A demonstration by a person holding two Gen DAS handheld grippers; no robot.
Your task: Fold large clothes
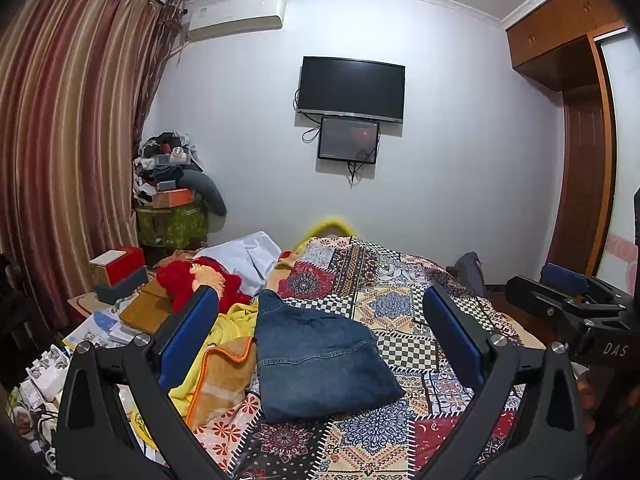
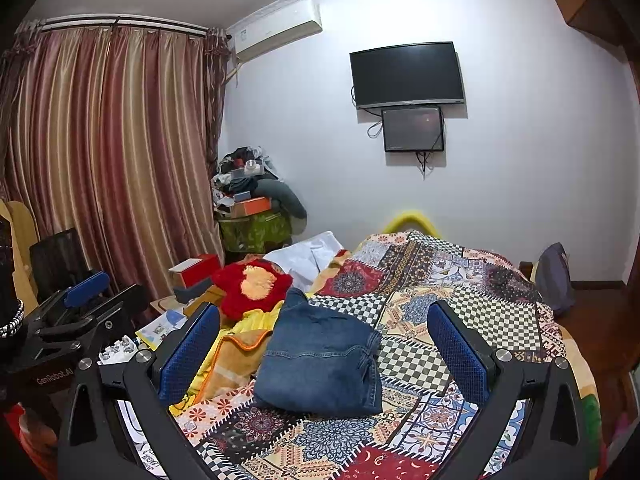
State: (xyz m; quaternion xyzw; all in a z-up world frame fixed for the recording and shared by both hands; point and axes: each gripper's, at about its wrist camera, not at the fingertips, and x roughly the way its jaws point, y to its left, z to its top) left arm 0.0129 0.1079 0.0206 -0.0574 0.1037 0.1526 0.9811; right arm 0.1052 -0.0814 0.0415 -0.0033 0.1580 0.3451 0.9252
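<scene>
Folded blue denim jeans [image 1: 320, 356] lie in a compact block on the patchwork bedspread [image 1: 404, 308], also seen in the right wrist view as jeans [image 2: 320, 364] on the bedspread [image 2: 460, 292]. My left gripper [image 1: 320, 320] hovers above and short of them, open, its blue pads wide apart with nothing between. My right gripper [image 2: 324, 332] is likewise open and empty, held back from the jeans. Each gripper shows at the edge of the other's view: the right one [image 1: 568, 300], the left one [image 2: 88, 300].
A yellow-orange blanket [image 1: 216, 364] and a red cushion [image 1: 200, 280] lie left of the jeans. A cluttered bedside surface with boxes [image 1: 116, 268] and papers sits at the left. Striped curtains [image 1: 72, 140], a wall TV [image 1: 351, 89] and a wardrobe [image 1: 576, 80] surround the bed.
</scene>
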